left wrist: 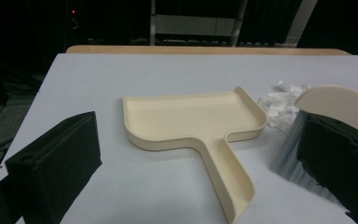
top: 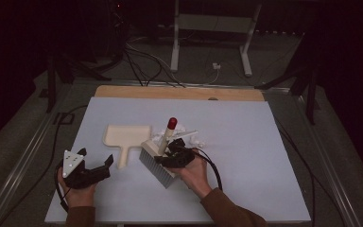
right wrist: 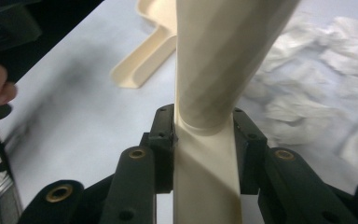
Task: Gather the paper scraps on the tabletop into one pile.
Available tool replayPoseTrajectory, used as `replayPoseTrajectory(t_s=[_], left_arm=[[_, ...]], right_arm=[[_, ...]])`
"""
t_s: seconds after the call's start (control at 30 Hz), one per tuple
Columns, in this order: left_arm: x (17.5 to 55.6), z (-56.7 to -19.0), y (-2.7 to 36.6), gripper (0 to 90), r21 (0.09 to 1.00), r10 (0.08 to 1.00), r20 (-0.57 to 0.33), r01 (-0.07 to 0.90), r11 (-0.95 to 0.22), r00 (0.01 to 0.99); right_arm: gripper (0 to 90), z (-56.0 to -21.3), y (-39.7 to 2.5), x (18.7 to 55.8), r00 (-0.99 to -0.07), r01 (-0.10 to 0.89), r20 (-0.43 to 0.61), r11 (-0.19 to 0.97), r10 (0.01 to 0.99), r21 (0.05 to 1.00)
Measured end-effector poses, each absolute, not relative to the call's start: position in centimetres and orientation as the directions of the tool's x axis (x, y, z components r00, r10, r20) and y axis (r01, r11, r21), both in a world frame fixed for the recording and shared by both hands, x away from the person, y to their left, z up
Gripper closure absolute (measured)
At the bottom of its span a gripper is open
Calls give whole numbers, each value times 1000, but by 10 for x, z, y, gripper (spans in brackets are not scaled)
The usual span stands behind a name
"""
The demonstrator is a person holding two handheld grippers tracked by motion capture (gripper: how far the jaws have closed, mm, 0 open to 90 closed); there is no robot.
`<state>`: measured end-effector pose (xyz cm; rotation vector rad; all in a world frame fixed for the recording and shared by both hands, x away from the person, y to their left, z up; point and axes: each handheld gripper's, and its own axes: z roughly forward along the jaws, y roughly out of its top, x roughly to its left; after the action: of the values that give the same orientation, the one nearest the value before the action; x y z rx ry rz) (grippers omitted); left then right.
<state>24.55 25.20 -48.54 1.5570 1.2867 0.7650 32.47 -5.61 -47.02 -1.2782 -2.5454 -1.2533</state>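
Now: brush gripped, sweep pending

Right gripper (top: 172, 152) is clenched on the brush (top: 163, 152) handle, bristles on the tabletop (top: 246, 142) just beside the crumpled paper scraps (top: 182, 132). Left gripper (top: 96, 169) is released, jaws spread toward the dustpan (left wrist: 191, 121), not touching it. Judged next: steady the dustpan handle, then sweep the scraps into its tray.

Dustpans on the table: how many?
1. The cream dustpan lies flat left of centre on the table, handle toward the person, between the open left gripper and the brush clamped in the right gripper.
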Motion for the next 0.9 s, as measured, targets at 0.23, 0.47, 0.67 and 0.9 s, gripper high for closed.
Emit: replayPoseTrajectory(t_s=[0.23, 0.47, 0.67, 0.9], left_arm=[[245, -486, 252, 4, 928, 963, -95, 372, -6, 251], [246, -487, 251, 4, 928, 962, -94, 373, -9, 257], [246, -487, 251, 4, 928, 962, -96, 372, -7, 256], [245, -487, 250, 5, 928, 962, -98, 372, -4, 254]], right_arm=[[667, -474, -71, 333, -599, 717, 367, 273, 711, 641], [667, -474, -84, 341, -552, 733, 368, 225, 748, 642], [667, -472, -101, 345, -514, 742, 358, 195, 780, 641], [667, -469, -121, 347, -467, 749, 342, 159, 815, 644]])
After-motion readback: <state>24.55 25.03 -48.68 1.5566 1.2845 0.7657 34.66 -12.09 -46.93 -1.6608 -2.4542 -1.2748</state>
